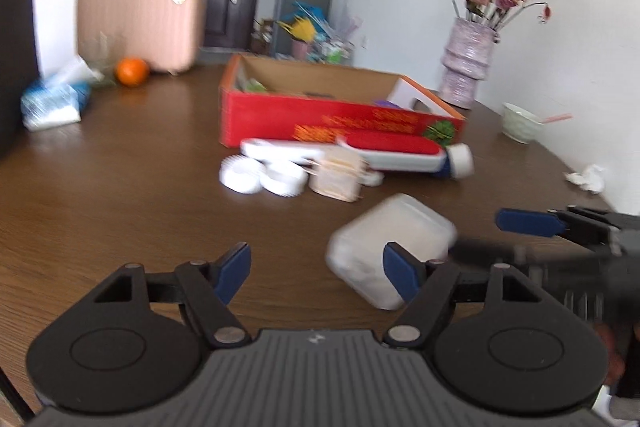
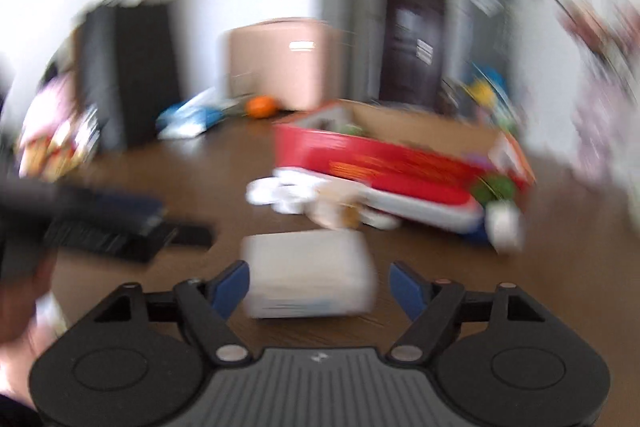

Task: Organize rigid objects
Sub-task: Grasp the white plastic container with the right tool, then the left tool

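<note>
Blurred white box (image 2: 310, 273) between spread right tool (image 2: 319, 285) fingers.

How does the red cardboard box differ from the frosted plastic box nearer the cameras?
The red cardboard box is large, open-topped and sits flat; the frosted plastic box is small, closed and looks tilted. The red one is opaque with printed lettering, the frosted one pale and plain. Both are on the brown table.

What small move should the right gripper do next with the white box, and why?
Probably close the right gripper on the white box. The box lies on the table between its open fingers, and the pads do not seem to press it yet. The left gripper is open beside the box. The picture is blurred, so contact is uncertain.
</note>
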The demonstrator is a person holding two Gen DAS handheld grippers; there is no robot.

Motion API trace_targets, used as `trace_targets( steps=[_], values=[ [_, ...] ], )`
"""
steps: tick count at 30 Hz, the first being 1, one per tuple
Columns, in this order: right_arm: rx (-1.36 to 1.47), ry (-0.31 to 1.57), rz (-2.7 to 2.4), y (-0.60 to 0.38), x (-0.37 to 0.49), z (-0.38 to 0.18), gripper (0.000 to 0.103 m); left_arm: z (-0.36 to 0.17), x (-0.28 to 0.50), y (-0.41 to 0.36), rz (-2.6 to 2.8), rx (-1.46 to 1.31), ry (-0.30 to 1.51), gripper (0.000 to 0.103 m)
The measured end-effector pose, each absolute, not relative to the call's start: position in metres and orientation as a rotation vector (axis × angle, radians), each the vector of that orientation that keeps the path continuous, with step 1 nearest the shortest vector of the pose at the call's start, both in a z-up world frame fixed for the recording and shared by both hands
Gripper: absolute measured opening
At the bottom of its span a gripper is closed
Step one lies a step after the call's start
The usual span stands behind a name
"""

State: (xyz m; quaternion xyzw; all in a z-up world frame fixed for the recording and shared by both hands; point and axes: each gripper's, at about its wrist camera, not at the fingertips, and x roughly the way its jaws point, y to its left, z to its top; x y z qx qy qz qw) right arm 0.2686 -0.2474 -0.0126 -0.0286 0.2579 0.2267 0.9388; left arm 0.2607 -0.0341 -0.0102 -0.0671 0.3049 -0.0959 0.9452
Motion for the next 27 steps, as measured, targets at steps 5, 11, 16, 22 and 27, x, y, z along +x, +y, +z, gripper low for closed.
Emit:
trace_targets(
  steps=[5, 11, 16, 22, 27],
  values=[
    [0.201, 0.580, 0.459, -0.292, 0.301, -0.019, 0.063, -0.024, 0.273, -0.046, -0.252, -0.272, 0.661, 0.065],
    [0.298, 0.638, 0.534, -0.280, 0.338, -0.034, 0.014, -0.036, 0.295, -0.025, -0.279, -0.451, 0.702, 0.051],
    [0.455, 0.687, 0.551, -0.282, 0.356, -0.045, 0.016, -0.036, 0.309, -0.001, -0.261, -0.516, 0.707, 0.050],
    [0.538, 0.706, 0.559, -0.287, 0.350, -0.053, 0.014, -0.035, 0.312, -0.001, -0.302, -0.551, 0.704, 0.046],
    [0.481, 0.714, 0.549, -0.279, 0.326, -0.045, 0.014, -0.028, 0.299, -0.016, -0.314, -0.475, 0.719, 0.037]
  ],
)
